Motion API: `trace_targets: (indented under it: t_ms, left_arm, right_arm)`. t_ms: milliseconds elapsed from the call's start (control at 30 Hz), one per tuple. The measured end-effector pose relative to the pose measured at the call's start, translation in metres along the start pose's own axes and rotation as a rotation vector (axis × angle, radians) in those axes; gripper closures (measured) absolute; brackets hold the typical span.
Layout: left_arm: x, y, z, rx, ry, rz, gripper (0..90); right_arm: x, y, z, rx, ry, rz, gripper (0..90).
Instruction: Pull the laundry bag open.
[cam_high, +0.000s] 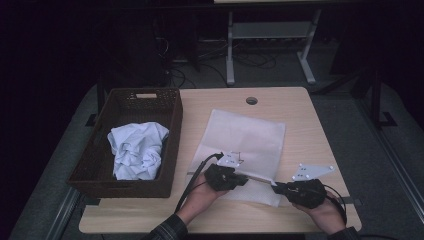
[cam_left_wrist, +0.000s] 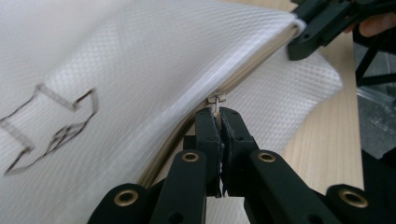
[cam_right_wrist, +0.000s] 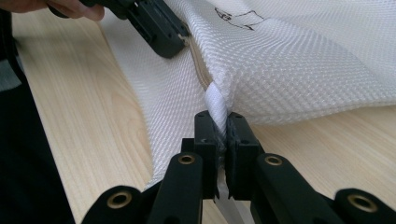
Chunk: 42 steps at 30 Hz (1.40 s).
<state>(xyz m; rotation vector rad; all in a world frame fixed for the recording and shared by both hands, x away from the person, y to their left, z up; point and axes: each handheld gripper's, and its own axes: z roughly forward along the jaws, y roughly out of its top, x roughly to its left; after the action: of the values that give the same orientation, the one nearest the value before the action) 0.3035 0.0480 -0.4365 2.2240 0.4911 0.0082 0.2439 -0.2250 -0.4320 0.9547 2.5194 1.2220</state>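
Observation:
A white mesh laundry bag (cam_high: 245, 140) lies flat on the wooden table (cam_high: 310, 125), with a drawn outline on it (cam_left_wrist: 51, 121) and a zipper along its near edge. My left gripper (cam_high: 244, 179) is shut on the metal zipper pull (cam_left_wrist: 217, 99). My right gripper (cam_high: 276, 186) is shut on the white fabric tab (cam_right_wrist: 215, 105) at the bag's near right corner, holding the edge taut. In the left gripper view the right gripper (cam_left_wrist: 322, 28) shows at the top right. In the right gripper view the left gripper (cam_right_wrist: 159, 30) shows at the top left.
A dark woven basket (cam_high: 172, 120) stands at the table's left, holding a crumpled pale blue cloth (cam_high: 137, 150). A round cable hole (cam_high: 251, 100) is in the table's far edge. A metal frame (cam_high: 270, 35) stands on the floor beyond.

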Motion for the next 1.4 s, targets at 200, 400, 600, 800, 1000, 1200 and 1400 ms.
trace_targets:
  t_ms: [200,400,600,800,1000,1200,1400]
  left_arm:
    - [0.009,-0.003,0.001,0.007,0.009,-0.028,87.5]
    - [0.014,-0.005,-0.008,-0.018,0.011,-0.032,87.4]
    - [0.014,-0.006,-0.007,-0.051,-0.029,-0.060,87.0]
    - [0.017,-0.007,-0.008,-0.037,-0.020,-0.071,87.3]
    - [0.026,-0.010,-0.010,-0.027,0.039,-0.094,87.4]
    - [0.027,-0.011,-0.011,-0.011,0.068,-0.072,87.4]
    - [0.030,-0.013,-0.011,-0.003,0.080,-0.073,87.4]
  right_arm:
    - [-0.002,-0.002,0.001,0.004,-0.015,0.001,83.9]
    - [-0.008,-0.006,-0.003,-0.009,-0.016,0.024,83.8]
    - [-0.012,-0.010,-0.004,0.002,-0.013,0.030,83.8]
    - [-0.010,-0.009,-0.002,0.003,-0.010,0.021,83.8]
    - [-0.014,-0.010,-0.009,0.002,-0.052,0.035,83.8]
    - [-0.010,-0.012,-0.011,0.003,-0.040,0.042,83.8]
    - [-0.008,-0.019,-0.018,0.001,-0.047,0.056,83.8]
